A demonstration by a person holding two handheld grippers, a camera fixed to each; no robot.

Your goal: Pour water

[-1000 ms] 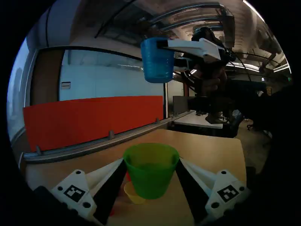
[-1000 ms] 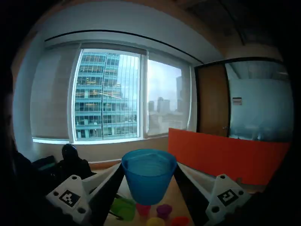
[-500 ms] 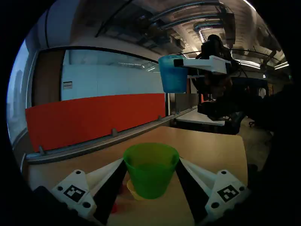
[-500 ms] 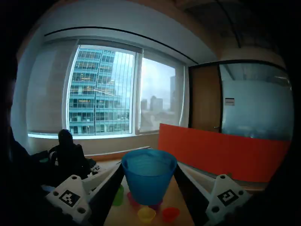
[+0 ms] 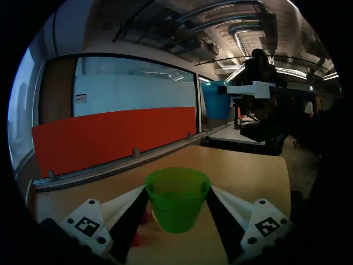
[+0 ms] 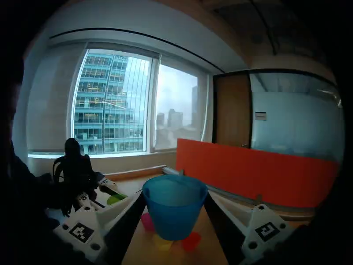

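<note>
Left gripper view: the left gripper [image 5: 176, 195] reaches forward from the lower edge, with white fingers and black inner faces.
Left fingers: narrowed onto the green cup [image 5: 177, 207], one finger pressing each side.
Green cup: upright between the fingertips, mouth up; I cannot tell whether anything is inside.
Under the left fingers: a wooden table [image 5: 249, 172], with small red cups [image 5: 137, 239] low beside the left-hand finger, partly hidden.
Beyond the left fingertips: an orange panel [image 5: 114, 132] below a glass wall.
Up and right of the left fingertips: the blue cup [image 5: 216, 100], raised in the air, well apart from the green cup and higher than it.
Right gripper view: the right gripper [image 6: 175, 204] comes in from the lower edge in the same way.
Right fingers: closed in on the blue cup, both touching its sides; it sits upright between them.
Blue cup contents: the level is hard to make out through the wall.
Under the right fingers: a pink cup [image 6: 146, 221], a yellow cup [image 6: 162, 243] and a red cup [image 6: 191, 241] on the table, just past the blue cup's base.
Left of the right fingers: the left gripper and green cup, farther off and lower.
Beyond the right fingertips: a window [image 6: 110, 110] showing towers.
</note>
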